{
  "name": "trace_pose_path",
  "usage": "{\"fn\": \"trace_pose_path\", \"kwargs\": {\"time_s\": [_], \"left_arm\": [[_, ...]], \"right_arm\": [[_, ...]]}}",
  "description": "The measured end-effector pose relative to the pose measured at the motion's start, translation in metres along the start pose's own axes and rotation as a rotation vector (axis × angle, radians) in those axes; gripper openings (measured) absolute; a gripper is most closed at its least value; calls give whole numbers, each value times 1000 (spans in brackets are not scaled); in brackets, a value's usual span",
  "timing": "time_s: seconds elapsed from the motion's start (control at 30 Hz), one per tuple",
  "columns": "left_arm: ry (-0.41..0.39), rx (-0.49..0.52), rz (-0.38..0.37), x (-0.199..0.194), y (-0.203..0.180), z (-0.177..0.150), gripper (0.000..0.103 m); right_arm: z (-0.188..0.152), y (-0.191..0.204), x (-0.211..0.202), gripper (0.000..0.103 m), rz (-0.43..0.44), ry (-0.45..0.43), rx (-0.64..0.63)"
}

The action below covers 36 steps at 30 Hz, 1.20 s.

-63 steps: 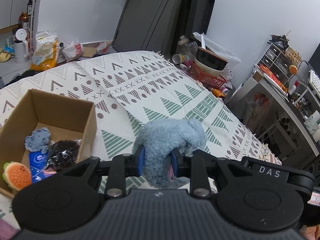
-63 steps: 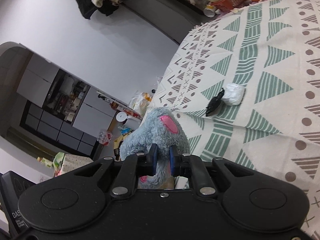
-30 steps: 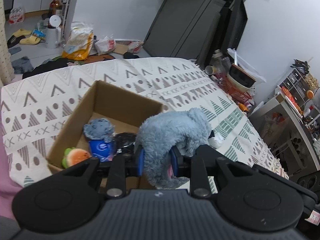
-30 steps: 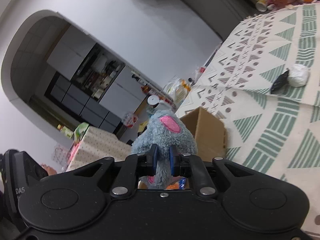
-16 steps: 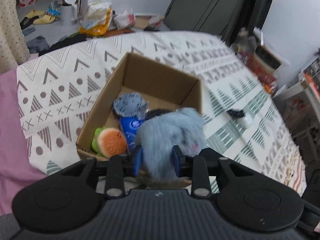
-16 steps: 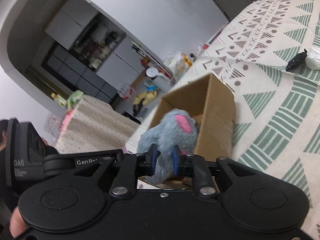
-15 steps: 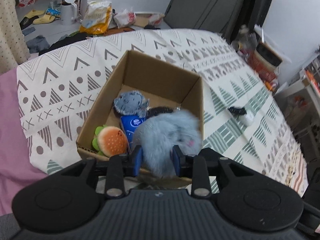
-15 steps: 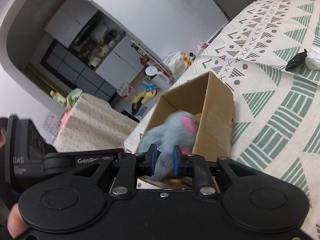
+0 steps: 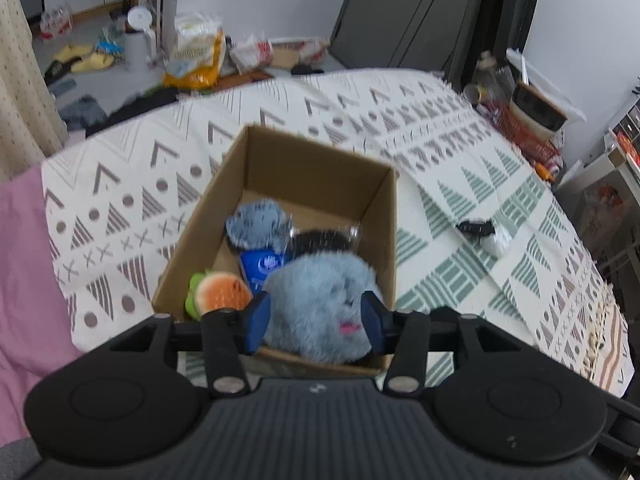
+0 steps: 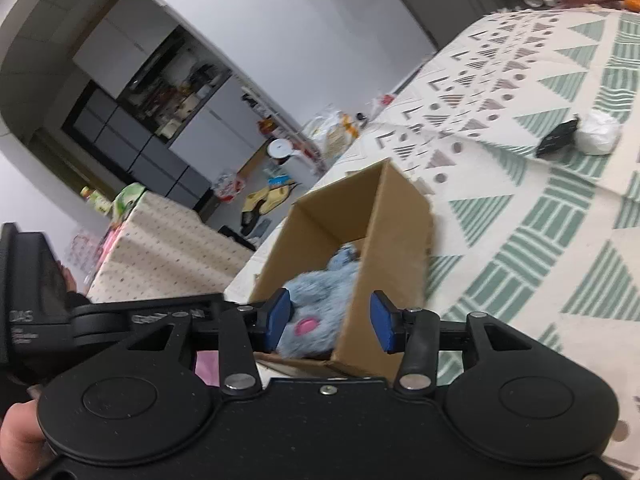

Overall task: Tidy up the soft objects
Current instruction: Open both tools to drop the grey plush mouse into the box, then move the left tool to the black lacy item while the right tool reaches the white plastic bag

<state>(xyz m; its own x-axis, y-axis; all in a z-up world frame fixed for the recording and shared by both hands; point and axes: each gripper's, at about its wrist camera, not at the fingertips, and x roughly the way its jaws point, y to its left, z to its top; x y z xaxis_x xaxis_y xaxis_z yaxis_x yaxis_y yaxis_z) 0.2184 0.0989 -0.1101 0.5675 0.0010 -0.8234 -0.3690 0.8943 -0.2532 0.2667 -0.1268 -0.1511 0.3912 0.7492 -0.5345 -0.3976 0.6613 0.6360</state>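
Observation:
A fluffy blue-grey plush toy [image 9: 320, 304] with a pink patch lies in the near corner of an open cardboard box [image 9: 316, 160] on the patterned bedspread. It also shows in the right wrist view [image 10: 320, 312], inside the box [image 10: 396, 232]. My left gripper [image 9: 315, 322] is open, its blue pads apart on either side of the plush. My right gripper [image 10: 330, 322] is open above the box's near edge. The box also holds a burger-shaped toy [image 9: 220, 292], a small blue-grey plush [image 9: 256, 226], a blue packet [image 9: 262, 266] and a dark item [image 9: 324, 238].
A white ball [image 9: 496, 244] and a black item [image 9: 474, 227] lie on the bedspread [image 9: 120, 200] right of the box; they also show in the right wrist view [image 10: 598, 134]. A pink cloth [image 9: 24, 280] lies at left. Floor clutter and furniture surround the bed.
Both grippers have opened and let go of the blue-grey plush, which has dropped into the near corner of the box. Before, both held it and carried it over the box.

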Motion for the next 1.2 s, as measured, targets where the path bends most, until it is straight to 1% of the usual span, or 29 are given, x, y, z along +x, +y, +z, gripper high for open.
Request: {"fn": "trace_pose_path", "kwargs": {"time_s": [0.07,0.3,0.47,0.53,0.6,0.67,0.8,0.9,1.03,1.1,1.2], "left_arm": [[-17,9,5,-3,-7,2,54],[-46,38,-4,-2,-33,9,58],[-61,68,-10,4,-52,8,69],[-71,85,-11,7,-60,7,70],[-84,90,-17,9,-65,7,70],[-94,97,-15,13,-72,7,72],[-113,122,-11,19,-88,10,77],[-127,133,-8,24,-98,12,79],[-124,143,-12,33,-111,18,83],[-124,148,-12,38,-116,20,84],[-119,154,-22,45,-125,23,85]], "right_arm": [[4,-7,-5,47,-26,-15,14],[16,-26,-23,57,-105,-64,45],[23,-43,-34,63,-173,-92,95],[26,-49,-37,67,-198,-104,108],[29,-55,-42,75,-222,-121,128],[31,-62,-47,80,-238,-136,150],[35,-73,-53,86,-258,-157,182],[40,-83,-54,90,-276,-170,206],[47,-97,-60,94,-289,-196,244],[50,-104,-61,97,-293,-208,267],[52,-112,-61,99,-296,-228,291]]}}
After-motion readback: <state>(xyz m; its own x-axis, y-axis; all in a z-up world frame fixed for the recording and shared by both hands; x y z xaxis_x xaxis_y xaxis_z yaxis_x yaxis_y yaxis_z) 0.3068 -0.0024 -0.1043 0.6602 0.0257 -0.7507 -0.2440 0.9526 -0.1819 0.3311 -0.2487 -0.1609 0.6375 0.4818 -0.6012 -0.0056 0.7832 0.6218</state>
